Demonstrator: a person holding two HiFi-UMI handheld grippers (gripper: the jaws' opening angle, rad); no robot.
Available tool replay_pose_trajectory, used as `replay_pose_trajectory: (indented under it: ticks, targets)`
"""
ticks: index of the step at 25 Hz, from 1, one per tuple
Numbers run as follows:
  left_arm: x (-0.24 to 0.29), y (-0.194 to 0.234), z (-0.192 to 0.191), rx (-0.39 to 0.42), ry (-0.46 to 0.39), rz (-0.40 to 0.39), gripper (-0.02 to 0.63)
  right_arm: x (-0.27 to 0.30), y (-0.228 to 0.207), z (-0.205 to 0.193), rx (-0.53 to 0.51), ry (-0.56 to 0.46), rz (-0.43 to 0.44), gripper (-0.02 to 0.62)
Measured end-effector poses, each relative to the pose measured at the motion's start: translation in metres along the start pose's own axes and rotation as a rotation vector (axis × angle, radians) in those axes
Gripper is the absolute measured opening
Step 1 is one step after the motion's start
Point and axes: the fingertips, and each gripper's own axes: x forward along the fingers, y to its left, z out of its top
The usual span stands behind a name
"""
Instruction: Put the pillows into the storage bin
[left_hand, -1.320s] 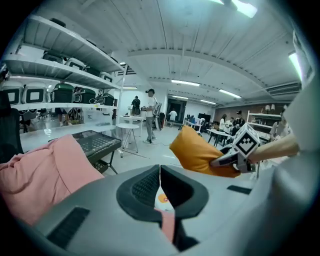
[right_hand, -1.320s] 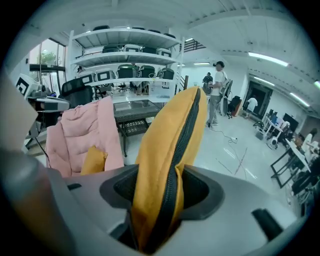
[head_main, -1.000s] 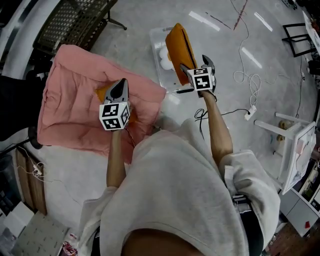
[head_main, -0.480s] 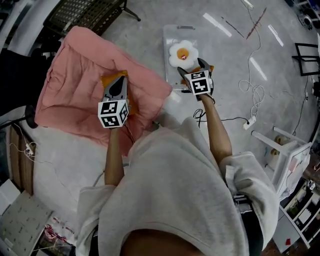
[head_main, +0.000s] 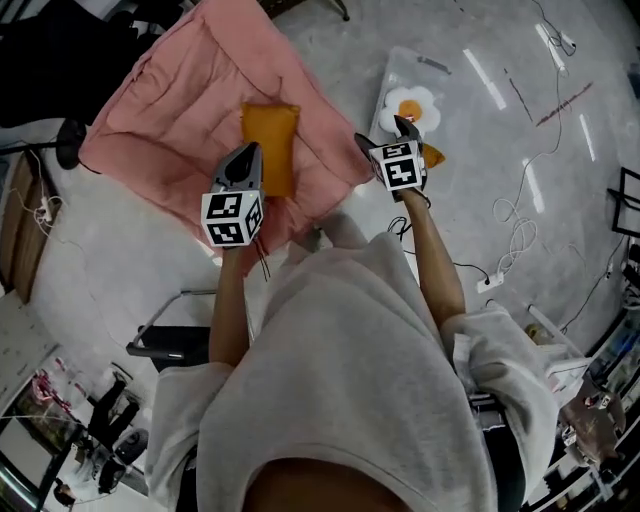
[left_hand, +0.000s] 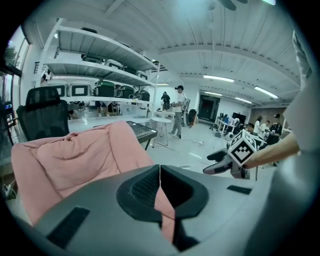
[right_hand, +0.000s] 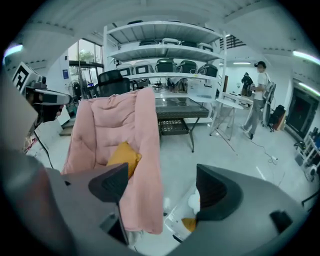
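Observation:
An orange pillow (head_main: 272, 140) lies on the pink padded chair (head_main: 170, 110). The clear storage bin (head_main: 436, 68) on the floor holds a fried-egg pillow (head_main: 412, 106) and a second orange pillow (head_main: 434, 156). My left gripper (head_main: 248, 152) is shut with nothing in it, at the left edge of the chair's pillow in the head view. My right gripper (head_main: 385, 135) is open and empty, between the chair's corner and the bin. The right gripper view shows the chair pillow (right_hand: 123, 156), the bin (right_hand: 176, 216) and the egg pillow (right_hand: 193, 200) between its jaws (right_hand: 160, 187).
White cables (head_main: 522, 208) and a power strip (head_main: 490, 283) lie on the floor to the right. A black frame (head_main: 165, 345) stands at my left side. A mesh-topped table (right_hand: 175, 107), shelves and people are behind the chair (left_hand: 75, 160).
The orange pillow that stood on edge at my right gripper now lies in the bin beside the egg pillow. The right gripper is empty. The head view has swung, with chair and bin shifted right.

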Motion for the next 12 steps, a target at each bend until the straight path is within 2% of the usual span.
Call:
replay_pose_trajectory:
  ticks: [12]
  targets:
    - [-0.066, 0.082, -0.063, -0.184, 0.025, 0.242, 0.014, 0.093, 0.13, 0.035, -0.248, 0.057, 0.269, 0.422]
